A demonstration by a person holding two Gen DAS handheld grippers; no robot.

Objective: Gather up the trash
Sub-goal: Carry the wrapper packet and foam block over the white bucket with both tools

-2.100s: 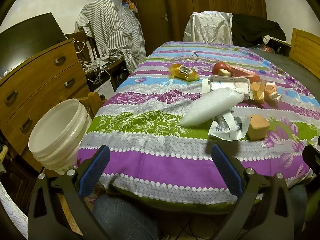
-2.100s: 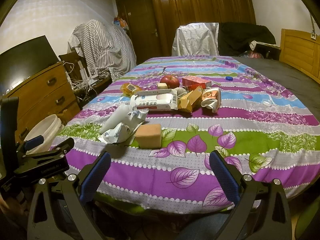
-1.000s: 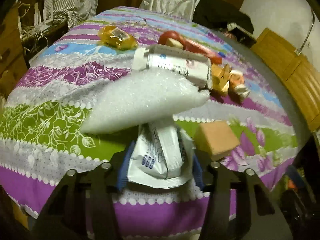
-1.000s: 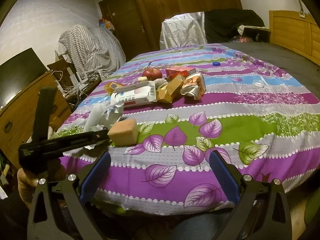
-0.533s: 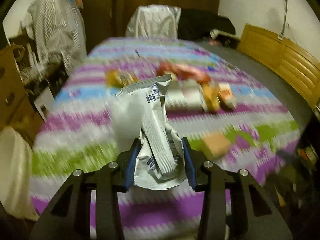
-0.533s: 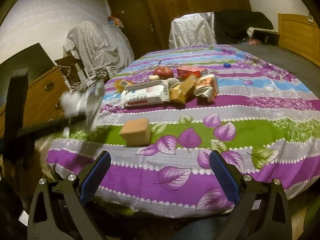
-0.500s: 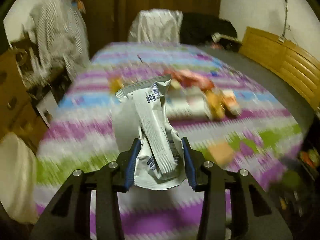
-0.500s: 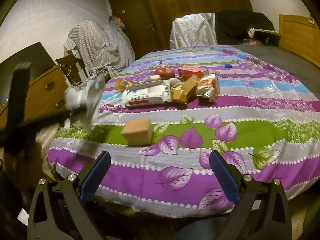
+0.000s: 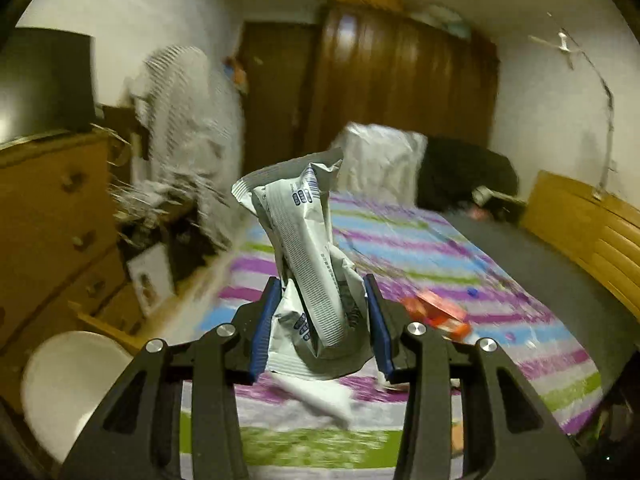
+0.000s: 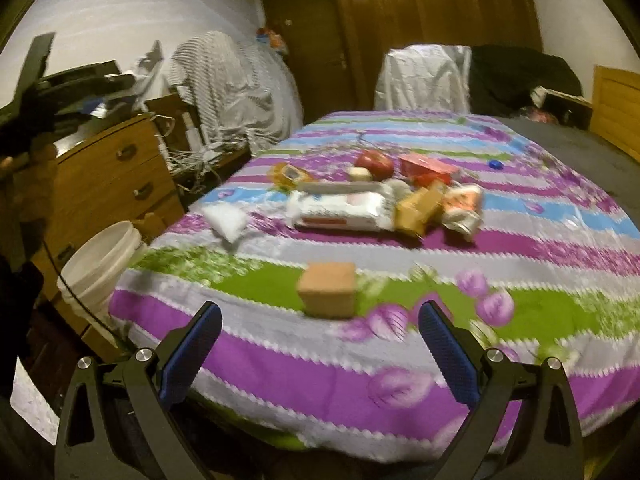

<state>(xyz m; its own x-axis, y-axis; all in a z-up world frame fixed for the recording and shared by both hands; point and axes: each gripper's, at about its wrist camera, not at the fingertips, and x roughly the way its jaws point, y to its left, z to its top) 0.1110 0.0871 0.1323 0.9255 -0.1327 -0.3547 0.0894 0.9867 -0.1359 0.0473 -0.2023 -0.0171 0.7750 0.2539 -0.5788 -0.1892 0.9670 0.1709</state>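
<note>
My left gripper [image 9: 320,320] is shut on a crumpled white wrapper [image 9: 308,256] with blue print and holds it up in the air above the bed's near left part. A white bucket [image 9: 68,384] stands on the floor at lower left; it also shows in the right wrist view [image 10: 100,264]. My right gripper [image 10: 318,354] is open and empty, low at the bed's front edge, in front of a tan sponge block [image 10: 328,290]. The left gripper shows high at the far left of the right wrist view [image 10: 80,80].
On the striped bedspread [image 10: 520,240] lie a white bubble-wrap bag [image 10: 226,220], a white tissue pack [image 10: 340,210], a yellow box [image 10: 420,206], a crushed can [image 10: 464,208], an apple [image 10: 374,162], a red box [image 10: 428,168] and a yellow packet [image 10: 290,174]. A wooden dresser [image 10: 112,184] stands left.
My left gripper closed on the wrapper on the bed, lifted it and has swung up and to the left. The right gripper has shifted slightly and stays open.
</note>
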